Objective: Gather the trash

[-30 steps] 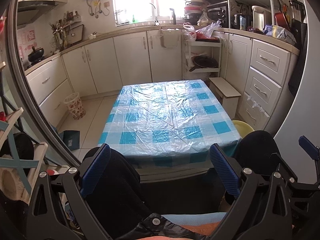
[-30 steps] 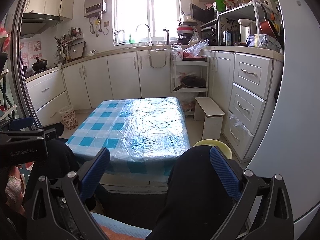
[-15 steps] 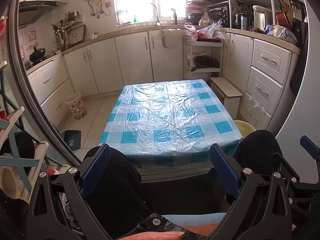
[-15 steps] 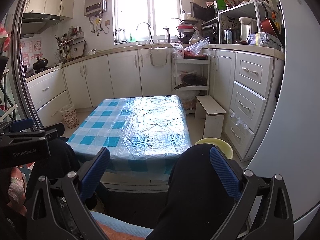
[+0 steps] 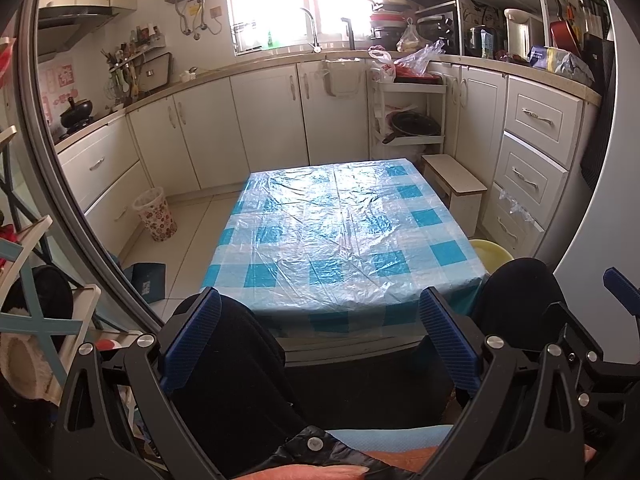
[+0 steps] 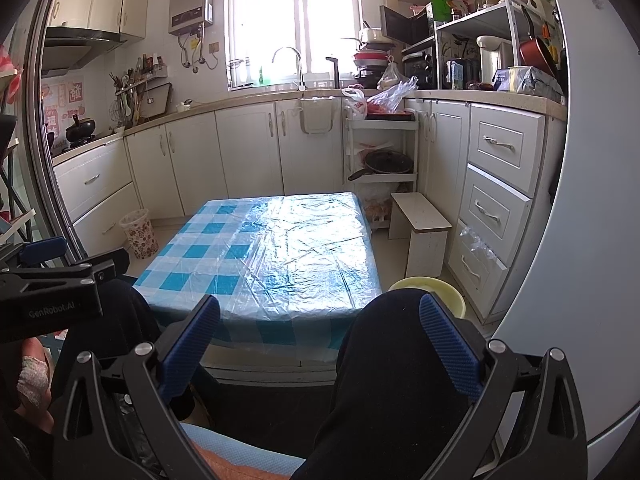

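Observation:
A low table with a blue-and-white checked cloth under clear plastic stands in front of me; it also shows in the right wrist view. No trash shows on it. A small flowered waste basket stands on the floor at the left, by the cabinets, and shows in the right wrist view. My left gripper is open and empty above my knees. My right gripper is open and empty, also short of the table's near edge.
A white stool and a yellow basin sit right of the table. White cabinets line the back and right walls. A shelf cart with a pan stands behind the table. A dark blue dustpan lies on the floor at the left.
Both views have tilted up very slightly. The grippers stay open and nothing else has moved.

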`<move>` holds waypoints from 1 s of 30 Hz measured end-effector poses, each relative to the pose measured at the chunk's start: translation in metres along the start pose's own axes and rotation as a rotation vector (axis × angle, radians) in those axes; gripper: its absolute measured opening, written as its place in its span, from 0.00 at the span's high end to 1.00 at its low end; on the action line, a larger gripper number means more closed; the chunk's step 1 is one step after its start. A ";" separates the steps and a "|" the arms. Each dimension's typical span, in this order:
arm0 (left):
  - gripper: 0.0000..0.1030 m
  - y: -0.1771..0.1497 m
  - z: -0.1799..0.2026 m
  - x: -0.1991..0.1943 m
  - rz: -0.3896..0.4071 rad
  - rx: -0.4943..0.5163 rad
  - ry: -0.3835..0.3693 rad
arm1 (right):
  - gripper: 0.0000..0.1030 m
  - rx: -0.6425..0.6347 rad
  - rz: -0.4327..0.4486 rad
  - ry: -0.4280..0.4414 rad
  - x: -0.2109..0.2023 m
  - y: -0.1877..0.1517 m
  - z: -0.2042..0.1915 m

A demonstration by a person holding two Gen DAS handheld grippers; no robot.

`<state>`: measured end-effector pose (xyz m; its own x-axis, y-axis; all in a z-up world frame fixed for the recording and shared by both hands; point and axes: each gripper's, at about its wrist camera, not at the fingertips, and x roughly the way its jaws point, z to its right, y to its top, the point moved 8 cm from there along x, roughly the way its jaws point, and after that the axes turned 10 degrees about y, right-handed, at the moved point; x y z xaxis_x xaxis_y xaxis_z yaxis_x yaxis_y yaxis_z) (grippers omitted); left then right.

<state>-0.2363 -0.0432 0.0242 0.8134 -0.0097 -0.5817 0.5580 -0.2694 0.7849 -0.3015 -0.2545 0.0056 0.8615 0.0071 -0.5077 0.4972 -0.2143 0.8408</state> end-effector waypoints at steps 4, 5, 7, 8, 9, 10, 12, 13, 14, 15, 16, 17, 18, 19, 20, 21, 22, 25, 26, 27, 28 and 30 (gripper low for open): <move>0.07 0.000 0.000 0.000 0.000 0.000 0.001 | 0.07 -0.001 0.000 0.000 0.000 0.000 0.000; 0.07 0.000 0.000 0.000 0.000 0.000 0.000 | 0.07 0.000 0.000 0.000 0.000 0.000 0.000; 0.07 0.000 0.001 0.000 0.002 0.002 0.001 | 0.07 0.000 0.000 0.000 0.000 0.000 0.000; 0.07 0.000 0.000 0.000 0.003 0.002 0.003 | 0.07 0.000 0.000 0.000 0.000 0.000 0.000; 0.07 -0.001 -0.001 0.000 0.003 0.003 0.003 | 0.07 0.000 -0.001 0.001 0.000 0.000 0.000; 0.07 -0.001 -0.001 0.000 0.003 0.003 0.002 | 0.07 0.000 -0.001 0.001 0.000 0.000 0.000; 0.07 -0.001 -0.001 0.000 0.002 0.003 0.004 | 0.07 0.000 -0.001 0.001 0.000 0.000 0.000; 0.07 -0.001 -0.001 0.000 0.001 0.003 0.003 | 0.07 0.000 -0.001 0.001 0.000 0.000 0.000; 0.07 -0.001 -0.001 0.000 0.002 0.003 0.003 | 0.07 0.000 -0.002 0.001 0.000 0.000 0.000; 0.07 -0.001 0.000 0.000 0.003 0.003 0.004 | 0.07 0.001 -0.002 0.000 0.000 -0.001 0.000; 0.07 0.000 0.000 0.000 0.003 0.003 0.004 | 0.07 0.001 -0.002 0.000 0.000 -0.001 0.000; 0.07 -0.001 -0.001 0.000 0.003 0.003 0.004 | 0.07 0.001 -0.003 0.001 0.000 -0.001 0.000; 0.07 0.000 0.000 0.000 0.002 0.003 0.003 | 0.07 0.001 -0.003 0.000 0.000 -0.001 0.000; 0.07 0.000 0.000 0.000 0.002 0.003 0.003 | 0.07 0.001 -0.003 0.000 0.000 -0.001 0.000; 0.07 -0.001 -0.001 0.000 -0.001 0.004 0.003 | 0.07 0.001 -0.003 0.000 0.000 -0.001 0.000; 0.07 -0.001 -0.001 0.000 -0.001 0.004 0.004 | 0.07 0.001 -0.003 0.000 0.000 -0.001 0.000; 0.07 -0.002 -0.002 0.000 -0.001 0.003 0.003 | 0.07 0.001 -0.002 0.000 0.000 0.000 0.000; 0.07 -0.002 -0.001 0.000 -0.001 0.005 0.003 | 0.07 0.002 -0.004 0.000 0.000 -0.001 0.000; 0.07 -0.002 -0.001 0.001 -0.002 0.005 0.002 | 0.07 0.001 -0.003 0.000 0.000 0.000 0.000; 0.07 -0.001 0.000 0.000 -0.001 0.005 0.003 | 0.07 0.001 -0.004 0.000 0.000 -0.001 -0.001; 0.07 -0.001 0.000 0.000 -0.001 0.005 0.003 | 0.07 0.001 -0.003 0.000 0.000 0.000 0.000; 0.07 -0.001 0.000 0.000 -0.002 0.005 0.003 | 0.07 0.001 -0.004 0.000 0.000 0.000 -0.001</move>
<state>-0.2366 -0.0428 0.0231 0.8130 -0.0061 -0.5822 0.5585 -0.2745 0.7828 -0.3018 -0.2538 0.0054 0.8595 0.0081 -0.5111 0.5006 -0.2157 0.8384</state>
